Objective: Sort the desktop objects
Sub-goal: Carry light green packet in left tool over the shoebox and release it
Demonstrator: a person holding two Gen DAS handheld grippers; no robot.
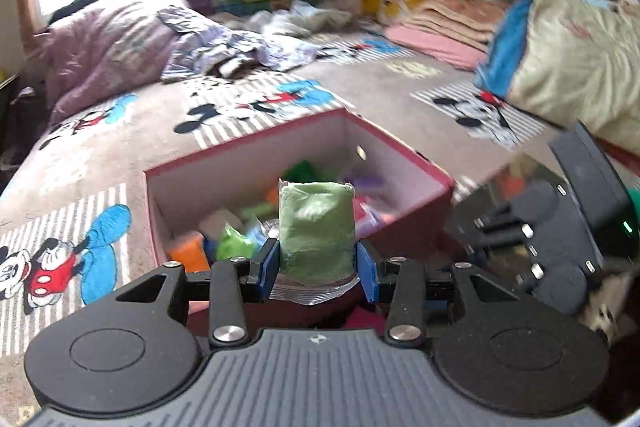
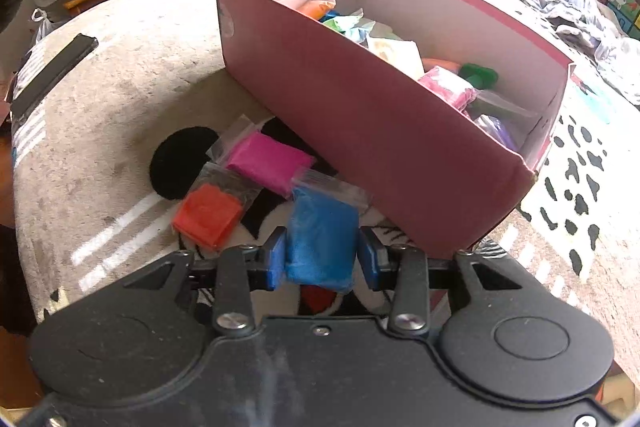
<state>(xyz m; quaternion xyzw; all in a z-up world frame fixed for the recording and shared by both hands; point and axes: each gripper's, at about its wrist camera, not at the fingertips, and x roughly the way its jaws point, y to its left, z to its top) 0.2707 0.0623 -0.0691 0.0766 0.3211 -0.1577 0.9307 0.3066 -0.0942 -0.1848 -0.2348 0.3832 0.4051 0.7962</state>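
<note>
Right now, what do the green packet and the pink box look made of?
Green packet: soft matte clay or dough, probably, sealed in clear glossy plastic film; the crinkled transparent edge shows. Pink box: cardboard, matte pink outside, plain white inside, with folded corners.

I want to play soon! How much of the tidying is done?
Done: many packets already lie in the pink box. In hand: left gripper grips a green packet, right gripper a blue packet. Left: the magenta packet and orange-red packet outside.
</note>
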